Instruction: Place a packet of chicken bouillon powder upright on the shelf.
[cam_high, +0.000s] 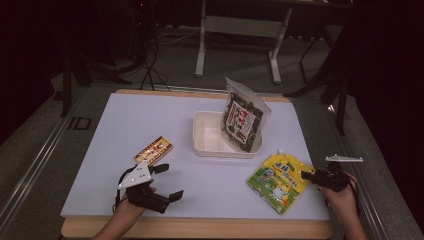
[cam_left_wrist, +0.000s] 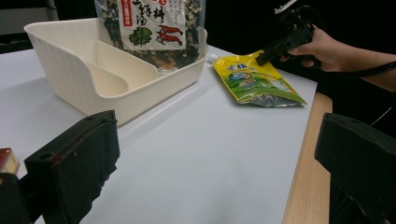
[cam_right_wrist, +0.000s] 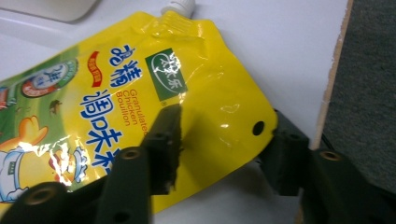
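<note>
Right gripper view: the right tongs (cam_right_wrist: 219, 149) straddle the lower corner of the yellow chicken bouillon pouch (cam_right_wrist: 116, 102), spread, not yet pinching. It lies flat by the worktop (cam_high: 150, 115) edge; a shallow nip could slip off the glossy film. Left tongs (cam_high: 162, 181) hover spread.

Printed on the yellow spouted pouch (cam_right_wrist: 140, 107): "Granulated Chicken Bouillon" in orange Latin letters, beside large blue Chinese characters and a green diamond logo with white characters. Printed on the dark dried-food bag (cam_left_wrist: 154, 28) standing in the white tray: black Chinese characters on a white label with red chillies, not clearly readable. Marked "ID" on the floor (cam_high: 79, 123) left of the table.
</note>
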